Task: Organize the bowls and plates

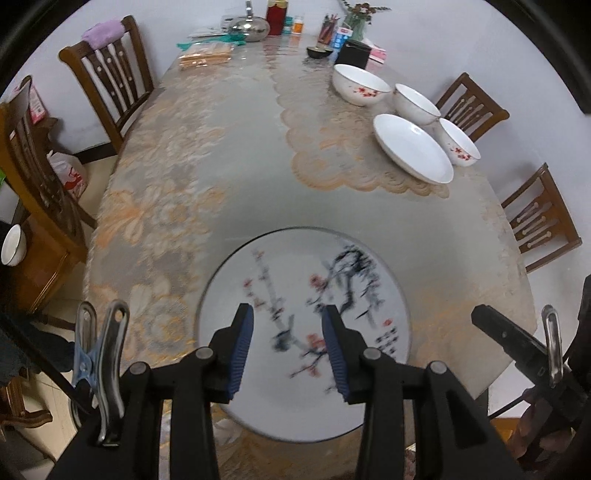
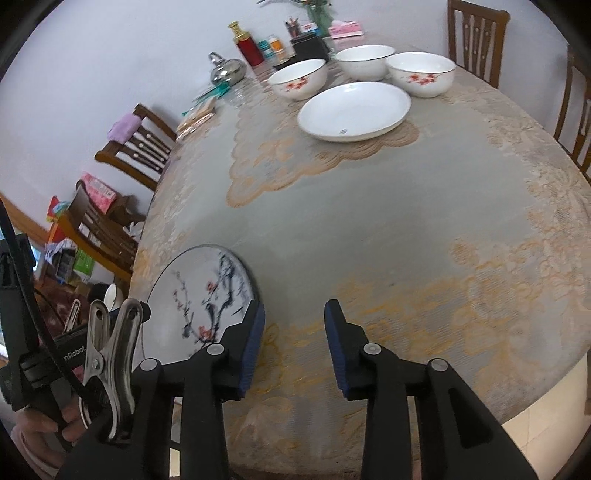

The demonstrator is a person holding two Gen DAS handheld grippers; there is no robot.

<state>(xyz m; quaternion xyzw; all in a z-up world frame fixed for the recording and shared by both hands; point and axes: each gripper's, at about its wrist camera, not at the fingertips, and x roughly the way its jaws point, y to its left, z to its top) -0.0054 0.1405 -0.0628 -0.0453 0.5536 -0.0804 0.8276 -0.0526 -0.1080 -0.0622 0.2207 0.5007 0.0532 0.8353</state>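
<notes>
A large plate painted with plum blossom [image 1: 295, 280] lies on the table near the front edge; it also shows in the right wrist view [image 2: 195, 291]. My left gripper [image 1: 287, 328] is open above it, empty. My right gripper [image 2: 294, 325] is open over bare tablecloth, to the right of that plate. A plain white plate [image 1: 412, 147] [image 2: 354, 110] lies farther back on the right, with three white bowls beside it: one large [image 1: 360, 85] [image 2: 299, 79], one plain [image 1: 415, 103] [image 2: 365, 61], one with red flowers [image 1: 460, 146] [image 2: 421, 74].
The table [image 1: 240, 177] has a lace cloth. Its far end holds a steel kettle [image 1: 249, 27], a red tin [image 1: 277, 16], a black box [image 1: 352, 53], a pen cup and packets. Wooden chairs [image 1: 110, 70] stand on both sides. A small bowl [image 1: 13, 245] sits on a side cabinet at left.
</notes>
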